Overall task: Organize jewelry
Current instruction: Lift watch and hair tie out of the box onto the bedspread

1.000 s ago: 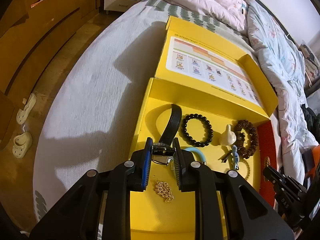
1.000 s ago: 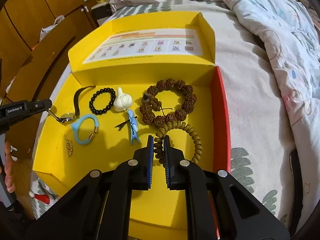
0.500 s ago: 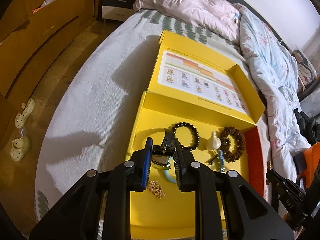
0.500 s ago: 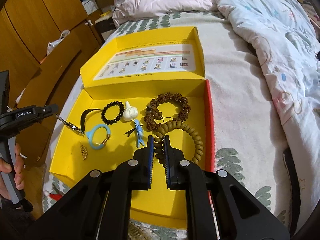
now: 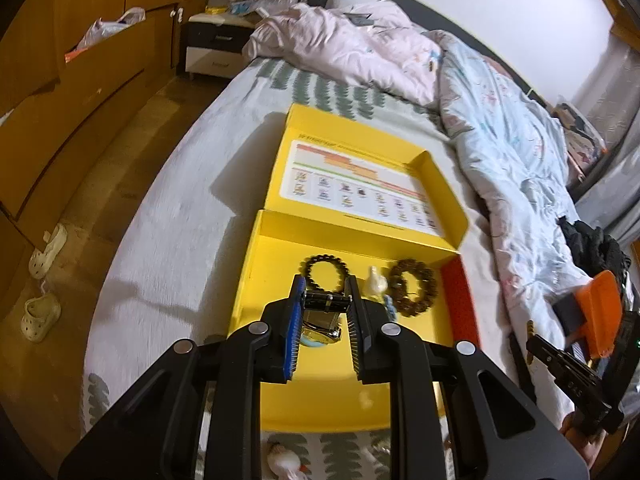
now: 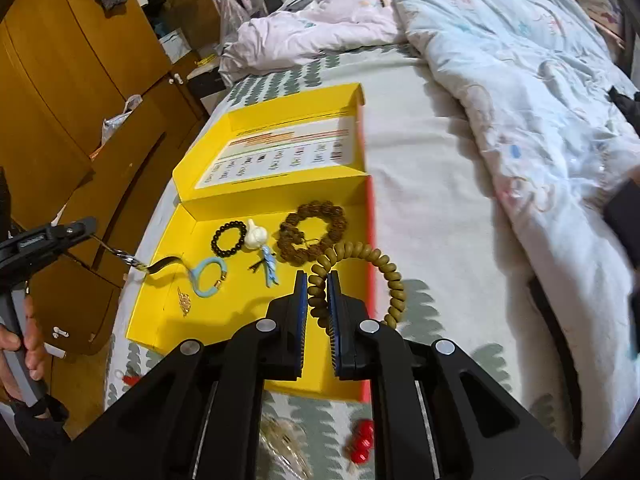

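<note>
An open yellow box (image 6: 240, 316) lies on the bed. My left gripper (image 5: 325, 302) is shut on a watch (image 5: 322, 330) with a black strap. In the right wrist view the watch (image 6: 138, 264) dangles from that gripper (image 6: 90, 228) over the box's left end. My right gripper (image 6: 318, 290) is shut on an olive coil bracelet (image 6: 386, 270), held up over the box's red right edge. Inside the box lie a black bead bracelet (image 6: 229, 237), a white gourd pendant (image 6: 256, 234), a brown seed bracelet (image 6: 312, 228), a blue bangle (image 6: 206, 278), a blue clip (image 6: 269, 270) and a gold chain (image 6: 184, 300).
Crumpled quilts (image 6: 520, 80) cover the bed's far and right side. Wooden cabinets (image 5: 60, 100) and slippers (image 5: 40, 316) on the floor stand to the left. A small red item (image 6: 360, 444) and a golden piece (image 6: 284, 440) lie on the sheet in front of the box.
Both grippers have risen away from the box. The watch and the coil bracelet came up with them, and the box looks smaller and farther in both views.
</note>
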The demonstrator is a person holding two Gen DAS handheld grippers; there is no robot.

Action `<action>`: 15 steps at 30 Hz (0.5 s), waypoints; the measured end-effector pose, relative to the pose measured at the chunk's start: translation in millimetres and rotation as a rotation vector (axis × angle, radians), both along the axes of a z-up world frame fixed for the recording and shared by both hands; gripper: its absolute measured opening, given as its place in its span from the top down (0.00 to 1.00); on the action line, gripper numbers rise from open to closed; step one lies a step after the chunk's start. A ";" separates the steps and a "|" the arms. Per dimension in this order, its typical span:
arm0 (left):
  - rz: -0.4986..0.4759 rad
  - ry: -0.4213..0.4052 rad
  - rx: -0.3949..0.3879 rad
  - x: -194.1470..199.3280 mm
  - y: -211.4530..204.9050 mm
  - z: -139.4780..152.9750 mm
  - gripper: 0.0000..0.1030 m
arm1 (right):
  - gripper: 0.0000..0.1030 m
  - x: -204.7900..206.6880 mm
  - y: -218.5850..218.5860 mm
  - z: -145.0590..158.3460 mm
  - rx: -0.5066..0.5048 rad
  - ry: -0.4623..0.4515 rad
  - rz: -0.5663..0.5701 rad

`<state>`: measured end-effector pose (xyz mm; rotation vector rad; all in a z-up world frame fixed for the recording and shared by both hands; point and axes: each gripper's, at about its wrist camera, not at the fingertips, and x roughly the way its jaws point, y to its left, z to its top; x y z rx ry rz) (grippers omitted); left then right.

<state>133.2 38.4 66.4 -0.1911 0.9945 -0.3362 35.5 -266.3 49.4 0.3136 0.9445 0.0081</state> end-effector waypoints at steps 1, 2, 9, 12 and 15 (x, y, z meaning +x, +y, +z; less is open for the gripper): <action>-0.003 -0.007 -0.005 -3.6 -0.8 4.6 0.80 | 0.90 -5.3 -3.6 3.8 0.003 -0.009 -0.008; -0.008 -0.015 -0.008 -7.8 -1.8 9.4 0.80 | 0.90 -10.3 -7.2 6.4 0.005 -0.012 -0.014; -0.072 -0.072 -0.035 -46.9 -12.9 42.8 0.80 | 0.90 -48.9 -36.8 16.6 0.014 -0.018 -0.074; -0.111 -0.090 -0.057 -69.1 -17.8 54.9 0.80 | 0.90 -66.2 -51.5 10.4 0.021 0.001 -0.104; -0.155 -0.103 -0.055 -91.2 -26.6 60.2 0.80 | 0.90 -78.0 -62.0 -2.7 0.029 0.032 -0.122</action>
